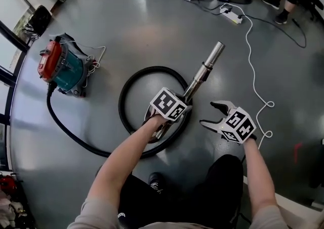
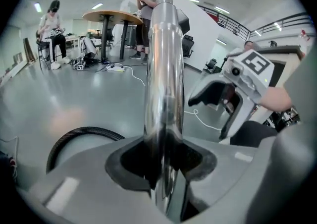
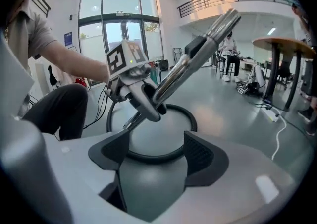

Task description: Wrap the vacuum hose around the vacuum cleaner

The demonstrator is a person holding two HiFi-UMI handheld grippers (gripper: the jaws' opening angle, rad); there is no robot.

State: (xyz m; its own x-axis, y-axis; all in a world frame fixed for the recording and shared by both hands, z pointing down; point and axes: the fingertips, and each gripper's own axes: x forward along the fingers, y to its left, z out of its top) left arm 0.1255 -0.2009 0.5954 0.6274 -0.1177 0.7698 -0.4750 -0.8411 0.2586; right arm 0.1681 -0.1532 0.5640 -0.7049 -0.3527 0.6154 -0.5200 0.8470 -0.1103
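Note:
The teal vacuum cleaner [image 1: 63, 66] with a red top stands on the floor at the left. Its black hose [image 1: 126, 91] runs from it down and round into a loop in the middle. The hose ends in a chrome wand [image 1: 203, 70] that points up and right. My left gripper [image 1: 185, 105] is shut on the wand's lower part. In the left gripper view the wand [image 2: 163, 64] rises straight out of the jaws of the left gripper [image 2: 163, 166]. My right gripper [image 1: 207, 113] hangs open just right of the wand, holding nothing; the right gripper [image 3: 158, 151] faces the hose [image 3: 190, 118].
A white power strip [image 1: 231, 16] and its white cable [image 1: 250, 58] lie at the back right, the cable trailing down past my right hand. People's feet and gear are along the far edge. A round table [image 2: 106, 17] stands behind. Windows line the left side.

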